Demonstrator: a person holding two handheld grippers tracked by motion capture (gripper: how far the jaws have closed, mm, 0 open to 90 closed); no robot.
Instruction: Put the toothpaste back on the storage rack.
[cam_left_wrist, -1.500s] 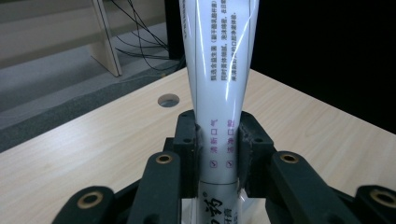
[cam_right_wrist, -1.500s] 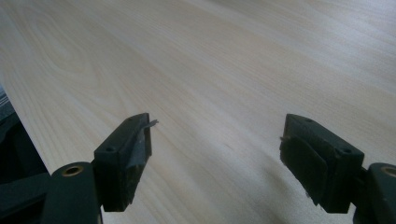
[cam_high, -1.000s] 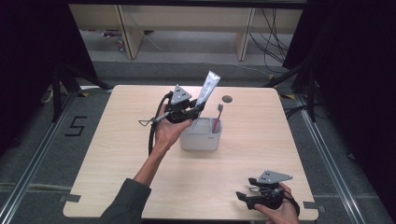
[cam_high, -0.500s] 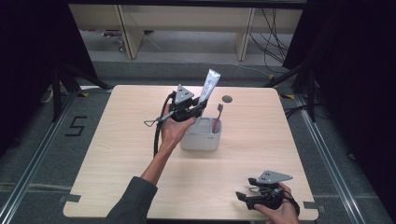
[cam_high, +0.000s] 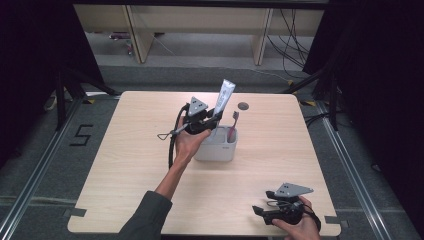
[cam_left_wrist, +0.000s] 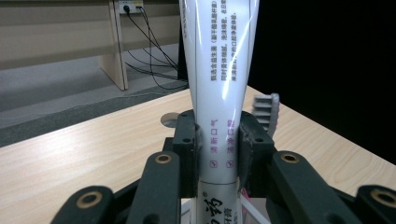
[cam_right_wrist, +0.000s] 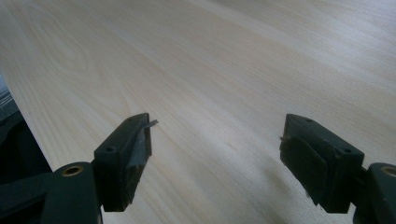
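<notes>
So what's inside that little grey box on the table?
A pink toothbrush stands in the grey box, brush end up. The left gripper holds a white toothpaste tube upright over it. The tube's bottom end and the box's floor are hidden by the walls and the hand.

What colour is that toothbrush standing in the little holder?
The toothbrush is pink, clearest in the high view, upright in the white holder.

A holder (cam_high: 216, 149) stands on the bench (cam_high: 125, 165), a little behind its middle. A toothbrush (cam_high: 232, 127) stands in the holder's right part. The left tongs (cam_high: 212, 121) sit just above the holder's left part, clamped around a toothpaste tube (cam_high: 224, 97) that rises upright. The right tongs (cam_high: 260, 212) rest well in front of the holder, near the bench's front right corner.
</notes>
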